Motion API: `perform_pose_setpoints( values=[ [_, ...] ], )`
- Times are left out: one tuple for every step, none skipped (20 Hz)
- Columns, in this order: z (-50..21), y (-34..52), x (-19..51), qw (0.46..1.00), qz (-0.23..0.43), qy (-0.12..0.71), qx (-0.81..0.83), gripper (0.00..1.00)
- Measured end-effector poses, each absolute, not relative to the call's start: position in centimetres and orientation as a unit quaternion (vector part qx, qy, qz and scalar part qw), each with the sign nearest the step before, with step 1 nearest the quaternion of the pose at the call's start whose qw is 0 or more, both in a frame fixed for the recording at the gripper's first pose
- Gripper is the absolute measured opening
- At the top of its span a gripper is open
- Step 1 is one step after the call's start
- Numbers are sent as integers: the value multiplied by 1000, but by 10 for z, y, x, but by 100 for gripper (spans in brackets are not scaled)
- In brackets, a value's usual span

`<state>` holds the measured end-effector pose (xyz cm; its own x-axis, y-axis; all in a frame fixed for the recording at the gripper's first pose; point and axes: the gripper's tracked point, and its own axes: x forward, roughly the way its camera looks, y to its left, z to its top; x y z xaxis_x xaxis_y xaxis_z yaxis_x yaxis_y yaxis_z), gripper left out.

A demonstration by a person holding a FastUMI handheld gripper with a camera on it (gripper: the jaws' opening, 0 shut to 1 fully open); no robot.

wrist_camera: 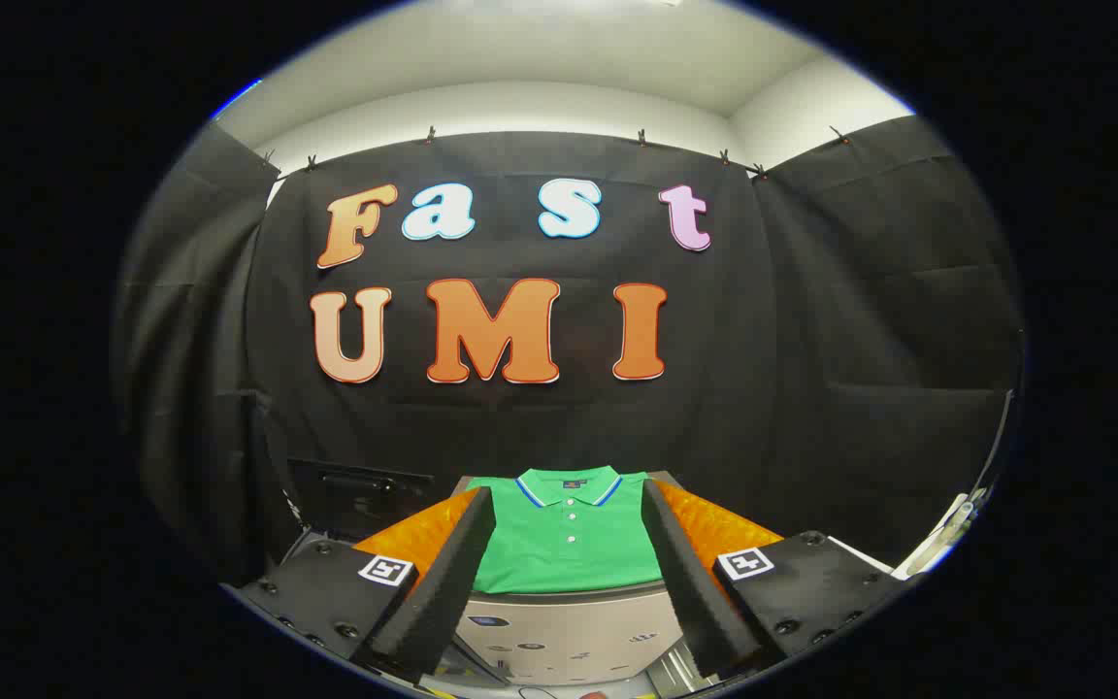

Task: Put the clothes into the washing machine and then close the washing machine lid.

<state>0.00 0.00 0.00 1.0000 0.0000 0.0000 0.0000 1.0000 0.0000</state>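
1. A green polo shirt [567,539] lies folded flat on top of the washing machine [569,631], collar away from the camera. The knit looks smooth, the fold edges are straight, and the near hem runs along the machine's front edge.
2. The collar is ribbed, with a thin blue and white stripe along its edge. Three small pale buttons run down the placket.
3. The washing machine shows a pale grey, smooth front panel with rounded upper corners and a few small dark marks that are too small to make out. Its lid is down, under the shirt.
4. The gripper [569,510] hangs in front of the machine with its jaws spread wide, holding nothing. The shirt lies between and just beyond the two fingers, and nothing touches it.
5. Each finger [443,582] is a long slanted bar faced with a rough, foam-like pad, tapering towards the tip.
6. The finger mounts are flat matte plates with round screw heads, and each carries a small square printed marker [385,570].
7. The booth wall [860,388] behind is matte draped cloth, creased in soft folds and clipped along its upper edge.
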Motion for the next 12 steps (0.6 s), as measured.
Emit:
perform_pose_setpoints(
  values=[
    [-1, -3, 1, 1000, -2, 2, -6, 98],
    [-1, -2, 0, 1000, -1, 2, -9, 98],
    [-1, -3, 0, 1000, -2, 4, -7, 98],
    [-2, -4, 0, 1000, 1, 5, -4, 98],
    [-2, -7, 1, 1000, -2, 6, -3, 98],
    [-1, -11, 1, 1000, -3, 5, -4, 98],
    [0, -12, 1, 1000, -2, 5, -5, 98],
    [0, -15, 0, 1000, -5, 5, -5, 98],
    [0, -17, 0, 1000, -2, 4, -2, 98],
    [1, -16, 0, 1000, -1, 5, 1, 98],
    [1, -18, -1, 1000, -3, 4, 2, 98],
    [4, -21, -1, 1000, -3, 1, 1, 98]
  ],
)
